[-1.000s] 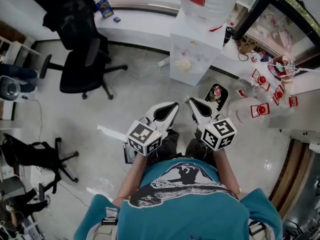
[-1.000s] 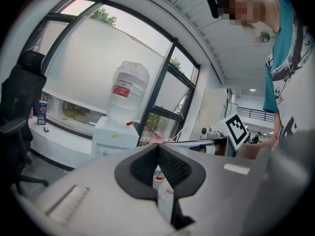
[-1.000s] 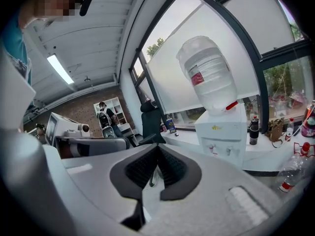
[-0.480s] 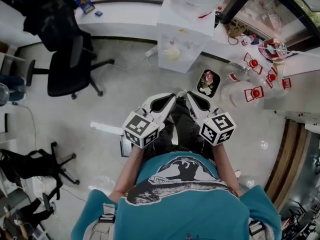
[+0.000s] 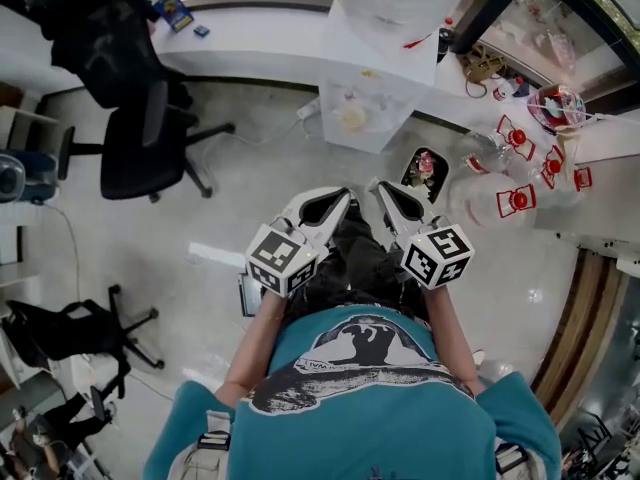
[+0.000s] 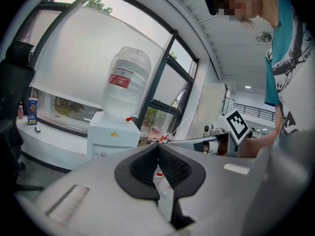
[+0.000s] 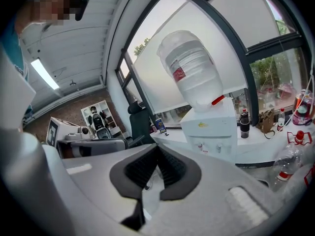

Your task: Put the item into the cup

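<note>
Both grippers are held side by side in front of the person's body, above the floor. My left gripper point(image 5: 346, 197) is shut, its dark pads pressed together with nothing between them point(image 6: 158, 147). My right gripper point(image 5: 376, 187) is shut and empty as well point(image 7: 157, 149). Each sees the other's marker cube at its side. Both point toward a white water dispenser point(image 5: 368, 110) with a large clear bottle point(image 6: 125, 82) on top. I cannot make out a cup or the task's item in any view.
A small bin point(image 5: 424, 168) holding rubbish stands on the floor just right of the dispenser. Clear bottles with red caps point(image 5: 515, 200) cluster at the right. A black office chair point(image 5: 140, 138) stands at the left, and a white counter point(image 5: 250, 53) runs along the window.
The head view has shifted a little, so the dispenser and bin sit slightly differently in the frame. Both grippers stay shut and keep their place in front of the body.
</note>
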A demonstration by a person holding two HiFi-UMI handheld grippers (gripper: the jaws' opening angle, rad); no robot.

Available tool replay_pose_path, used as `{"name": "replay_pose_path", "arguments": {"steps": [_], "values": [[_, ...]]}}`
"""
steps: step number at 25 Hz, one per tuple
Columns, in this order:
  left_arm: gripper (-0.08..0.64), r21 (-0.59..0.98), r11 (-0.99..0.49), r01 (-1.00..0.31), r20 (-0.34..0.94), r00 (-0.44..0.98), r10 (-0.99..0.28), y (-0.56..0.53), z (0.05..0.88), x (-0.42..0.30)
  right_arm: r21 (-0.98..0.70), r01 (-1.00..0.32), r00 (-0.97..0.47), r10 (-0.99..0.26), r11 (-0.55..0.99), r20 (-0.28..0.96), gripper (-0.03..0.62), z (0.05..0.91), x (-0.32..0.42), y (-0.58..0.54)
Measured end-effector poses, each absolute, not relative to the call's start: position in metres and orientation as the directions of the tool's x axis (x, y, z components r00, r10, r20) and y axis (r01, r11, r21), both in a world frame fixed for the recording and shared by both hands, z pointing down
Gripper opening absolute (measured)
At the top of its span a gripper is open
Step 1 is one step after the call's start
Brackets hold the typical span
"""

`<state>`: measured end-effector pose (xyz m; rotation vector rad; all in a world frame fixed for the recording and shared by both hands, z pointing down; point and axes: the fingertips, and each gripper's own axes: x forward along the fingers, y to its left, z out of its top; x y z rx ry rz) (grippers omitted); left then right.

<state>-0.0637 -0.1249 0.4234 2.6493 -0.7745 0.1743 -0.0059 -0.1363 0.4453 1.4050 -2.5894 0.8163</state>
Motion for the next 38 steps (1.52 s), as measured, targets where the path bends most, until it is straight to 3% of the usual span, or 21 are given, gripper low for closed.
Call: {"name": "replay_pose_path", "arguments": {"steps": [13,29,38], "values": [[-0.002,0.282,-0.788,-0.548,0.277,0.832,-0.480,-0.196,0.449,-0.052,-0.408,-0.797,-0.592,-0.709,0.445,0.383,0.002,0.499,0.009,-0.233],[0.000,0.346,-0.710,-0.613,0.347,0.787,-0.510,-0.255,0.517,-0.058,-0.328,-0.815,-0.579,-0.635,0.478,0.511,0.002,0.615,0.005,-0.330],[0.000,0.363,-0.691,-0.625,0.351,0.779,-0.520,-0.275,0.557,-0.057,-0.241,-0.844,-0.530,-0.675,0.479,0.513,0.002,0.679,0.002,-0.368]]}}
